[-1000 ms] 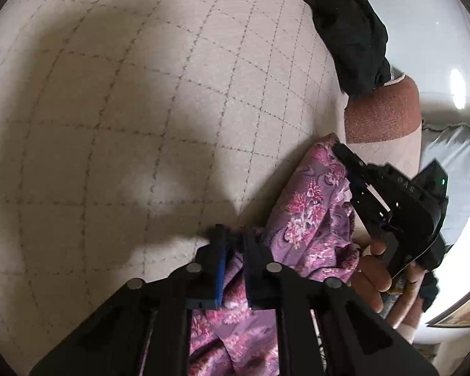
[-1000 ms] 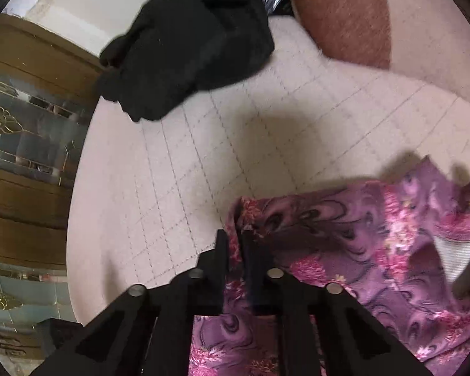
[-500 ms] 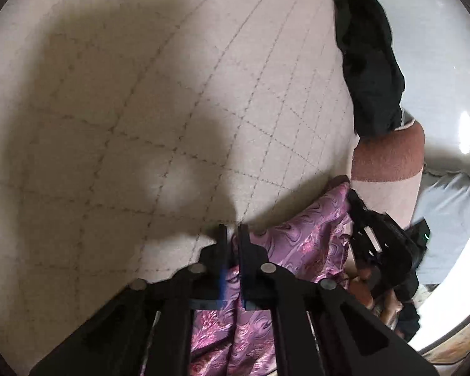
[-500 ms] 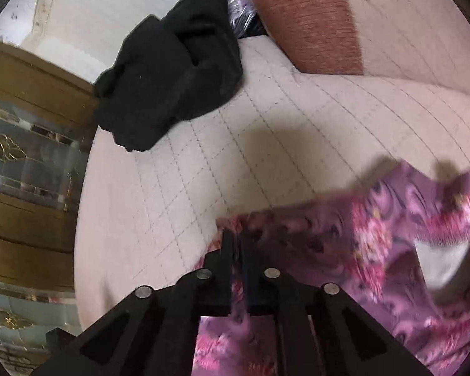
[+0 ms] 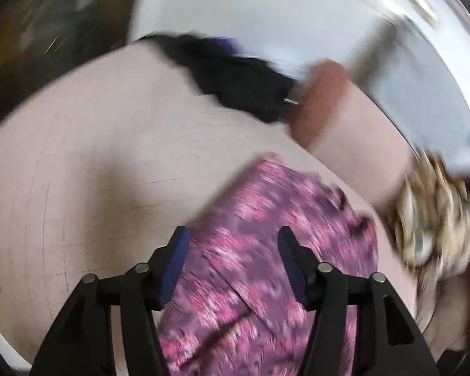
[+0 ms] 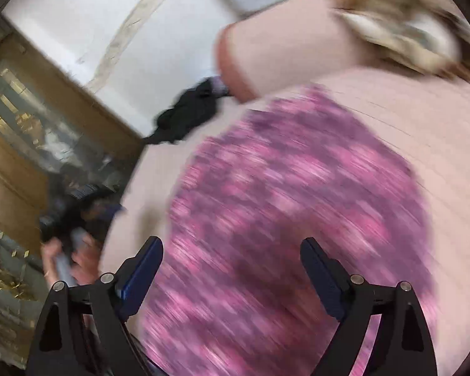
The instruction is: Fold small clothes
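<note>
A purple garment with pink flowers (image 5: 266, 250) lies on the cream quilted bed (image 5: 94, 172), blurred by motion. My left gripper (image 5: 232, 250) hovers above it, jaws opening, its blue pads clear of the cloth. In the right wrist view the same garment (image 6: 297, 203) spreads flat below my right gripper (image 6: 232, 260), whose jaws are opening wide with nothing pressed between them. The person's other hand (image 6: 69, 260) shows at the left of that view.
A black garment (image 5: 235, 75) lies bunched at the bed's far edge, next to a rust-and-pink pillow (image 5: 322, 100). A tan patterned cushion (image 5: 435, 219) sits at the right. A wooden cabinet with glass (image 6: 25, 141) stands beyond the bed.
Both grippers, earlier shut on the purple garment's edge, have let go and opened. Both have lifted and swung away, the right one far across; the garment now lies flat.
</note>
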{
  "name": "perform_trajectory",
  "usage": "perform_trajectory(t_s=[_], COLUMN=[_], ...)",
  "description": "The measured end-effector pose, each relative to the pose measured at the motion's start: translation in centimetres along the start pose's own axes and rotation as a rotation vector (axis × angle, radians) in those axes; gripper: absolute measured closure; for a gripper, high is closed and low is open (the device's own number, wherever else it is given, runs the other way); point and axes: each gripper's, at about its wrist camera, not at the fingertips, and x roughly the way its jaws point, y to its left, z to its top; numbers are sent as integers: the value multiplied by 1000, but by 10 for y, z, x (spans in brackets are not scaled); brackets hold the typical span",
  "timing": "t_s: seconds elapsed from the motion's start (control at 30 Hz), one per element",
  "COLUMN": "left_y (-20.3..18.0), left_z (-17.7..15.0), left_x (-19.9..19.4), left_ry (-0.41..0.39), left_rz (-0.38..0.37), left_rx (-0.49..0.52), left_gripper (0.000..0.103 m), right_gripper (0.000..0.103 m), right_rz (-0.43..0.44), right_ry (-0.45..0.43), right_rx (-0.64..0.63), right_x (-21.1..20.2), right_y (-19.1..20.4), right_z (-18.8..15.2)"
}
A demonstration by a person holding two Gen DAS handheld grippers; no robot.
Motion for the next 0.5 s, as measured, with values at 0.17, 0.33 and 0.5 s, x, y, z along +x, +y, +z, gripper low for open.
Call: perform_trajectory(t_s=[0.17, 0.33, 0.5], left_y=[-22, 17, 65], left_z=[-76, -149, -173], left_x=[-41, -57, -73], left_ry=[-30, 86, 85], left_rz=[7, 26, 123], left_rx=[151, 122, 40], left_gripper=[25, 25, 25], right_gripper=[12, 24, 31], right_rz=[-68, -31, -291], right_ry=[-78, -123, 58], right_rx=[87, 246, 134], right_x=[-77, -114, -88], right_y=[-73, -118, -100], right_z=[-61, -80, -94])
